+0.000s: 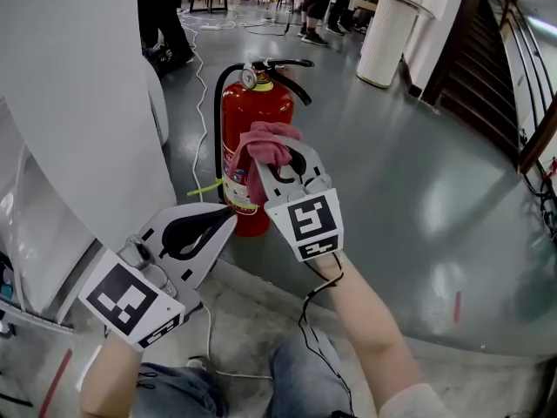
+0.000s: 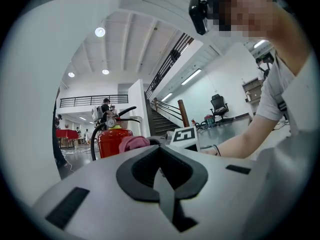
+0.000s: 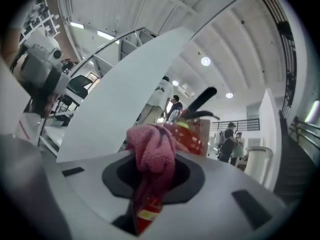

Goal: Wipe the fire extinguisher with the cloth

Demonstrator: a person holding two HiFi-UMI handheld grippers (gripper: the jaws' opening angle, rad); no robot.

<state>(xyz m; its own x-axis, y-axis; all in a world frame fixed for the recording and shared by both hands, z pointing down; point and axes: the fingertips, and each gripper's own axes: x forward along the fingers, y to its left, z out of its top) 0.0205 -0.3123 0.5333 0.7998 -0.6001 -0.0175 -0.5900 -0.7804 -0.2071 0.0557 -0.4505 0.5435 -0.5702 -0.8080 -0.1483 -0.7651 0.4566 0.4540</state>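
While the big white pillar stands on the left, the left gripper sits low next to it. Its jaws are pressed together with nothing in them, and its tip is just by the bottom of the red fire extinguisher. The fire extinguisher stands up straight on the grey floor. The right gripper squeezes the pink cloth, held in front of the red tank, about halfway up.

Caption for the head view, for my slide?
Right gripper holds a pink cloth at the red fire extinguisher; left gripper shut, empty, beside it.
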